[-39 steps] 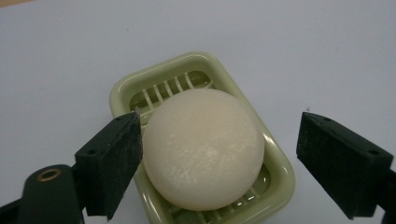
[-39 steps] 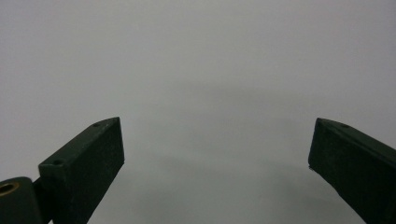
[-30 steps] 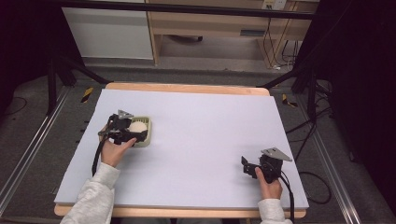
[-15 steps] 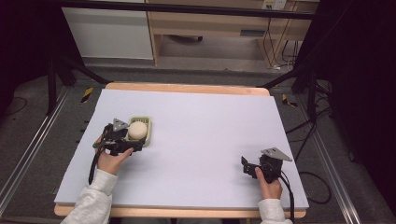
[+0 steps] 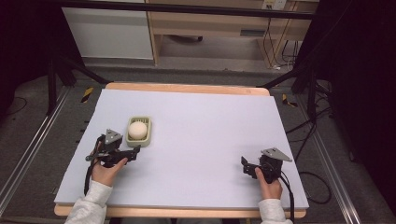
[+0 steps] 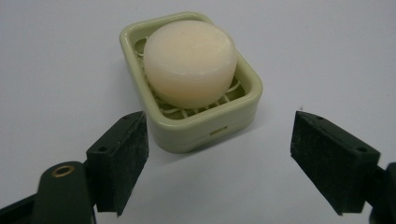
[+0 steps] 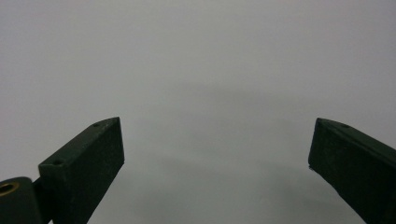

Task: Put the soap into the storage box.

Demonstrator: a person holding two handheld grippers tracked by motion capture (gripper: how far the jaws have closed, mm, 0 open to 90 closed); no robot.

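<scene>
Two grippers are on the table, each held in one hand. The left gripper (image 6: 219, 154) has its jaws spread wide and holds nothing; its pads (image 6: 122, 158) are just short of the near end of the soap dish (image 6: 201, 128) and do not touch it. In the high view the left gripper (image 5: 125, 156) sits just below and to the left of the dish (image 5: 139, 140), which lies on the left half of the table (image 5: 210, 121), well apart from the right gripper (image 5: 246, 166). The right gripper (image 7: 215, 172) also has its jaws wide apart, with nothing between them and bare table surface ahead. Nothing stands between either gripper and the dish. The dish is pale green, rectangular with rounded corners, smooth and glossy, with a slatted grid inside. A round, flat-topped bar of soap (image 6: 189, 60), cream in colour with a matt, slightly waxy face, rests on that grid. The table top is a plain, pale sheet with a wooden edge (image 5: 187, 87) along its far side. The jaw pads are black, block-shaped and finely textured.
</scene>
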